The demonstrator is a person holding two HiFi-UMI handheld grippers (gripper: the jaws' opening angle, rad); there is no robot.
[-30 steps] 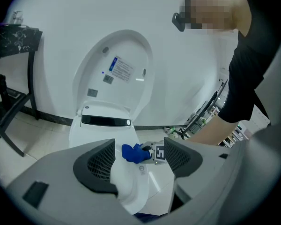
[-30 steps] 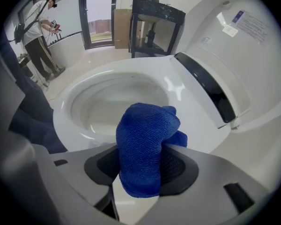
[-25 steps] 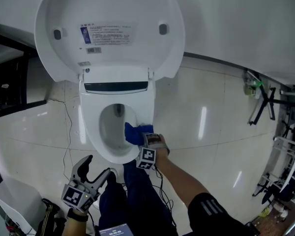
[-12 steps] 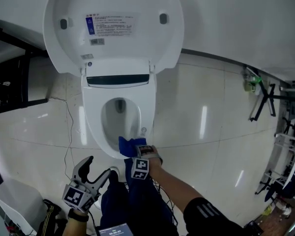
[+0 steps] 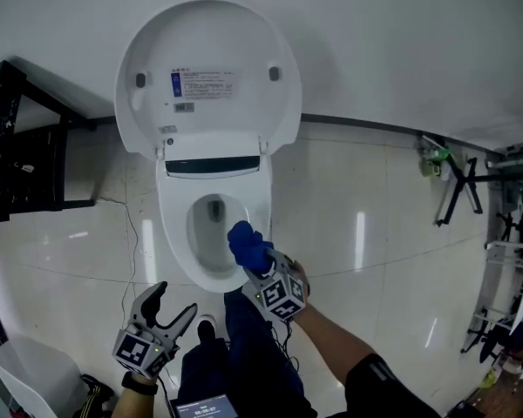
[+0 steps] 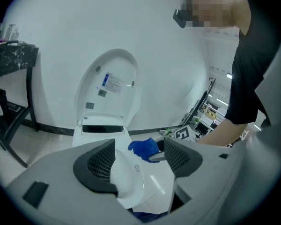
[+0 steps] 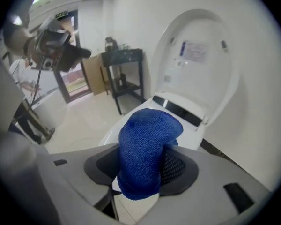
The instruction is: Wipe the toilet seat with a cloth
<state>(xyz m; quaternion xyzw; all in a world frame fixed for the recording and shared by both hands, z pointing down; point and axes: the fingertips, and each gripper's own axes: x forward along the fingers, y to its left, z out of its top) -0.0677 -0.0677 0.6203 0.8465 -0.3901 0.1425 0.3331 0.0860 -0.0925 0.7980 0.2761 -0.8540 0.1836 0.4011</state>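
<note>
A white toilet stands with its lid (image 5: 207,77) raised and its seat (image 5: 174,233) down around the bowl. My right gripper (image 5: 254,259) is shut on a blue cloth (image 5: 247,244), held bunched just above the seat's right front part; whether it touches the seat I cannot tell. In the right gripper view the blue cloth (image 7: 145,149) fills the space between the jaws. My left gripper (image 5: 169,305) hangs open and empty, low in front of the toilet. In the left gripper view the blue cloth (image 6: 144,148) shows beyond the open jaws, over the seat (image 6: 131,175).
A black metal stand (image 5: 22,146) is left of the toilet. A thin cable (image 5: 127,233) runs along the tiled floor beside the bowl. Folded racks and clutter (image 5: 506,259) stand at the far right. My legs in dark trousers (image 5: 244,364) are right before the bowl.
The right gripper went from the seat's right side to its front edge, then lifted back up to the right front with the cloth bunched upward. The head view drew back. The left gripper stayed put.
</note>
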